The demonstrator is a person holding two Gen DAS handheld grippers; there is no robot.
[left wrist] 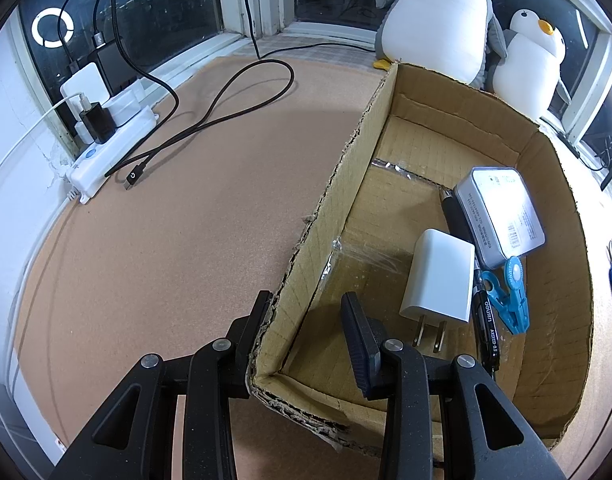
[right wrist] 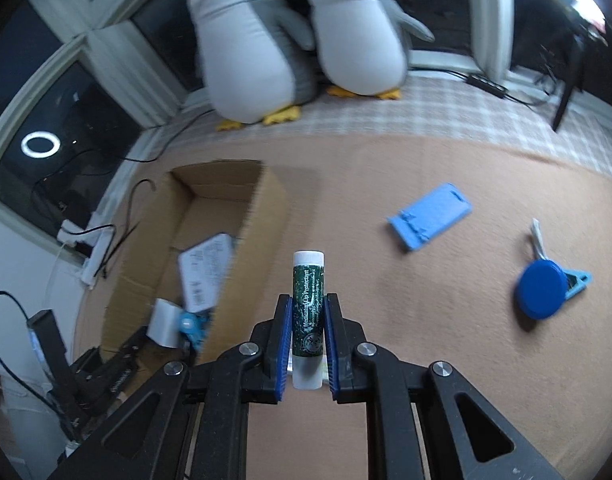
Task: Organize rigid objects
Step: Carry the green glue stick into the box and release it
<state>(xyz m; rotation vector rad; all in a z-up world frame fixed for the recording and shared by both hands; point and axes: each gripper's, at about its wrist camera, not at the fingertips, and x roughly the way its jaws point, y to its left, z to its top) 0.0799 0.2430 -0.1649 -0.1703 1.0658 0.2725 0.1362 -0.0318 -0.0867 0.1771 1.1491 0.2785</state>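
Observation:
An open cardboard box (left wrist: 346, 168) lies on the tan mat. Inside it are a white charger (left wrist: 438, 280), a grey tin (left wrist: 498, 216), a black pen (left wrist: 488, 320) and a blue clip (left wrist: 510, 292). My left gripper (left wrist: 306, 300) is shut on the box's near corner, one finger outside the wall and one inside. In the right wrist view my right gripper (right wrist: 308, 300) is shut on a green lip balm tube (right wrist: 308, 280) with a white cap, held above the mat just right of the box (right wrist: 262, 216). A blue stand (right wrist: 430, 214) and a round blue clip (right wrist: 544, 288) lie loose on the mat.
Two plush penguins (right wrist: 302, 40) sit on the checked sill behind the mat. A white power strip (left wrist: 110, 148) with plugs and a looped black cable (left wrist: 210, 120) lie left of the box. Windows ring the back.

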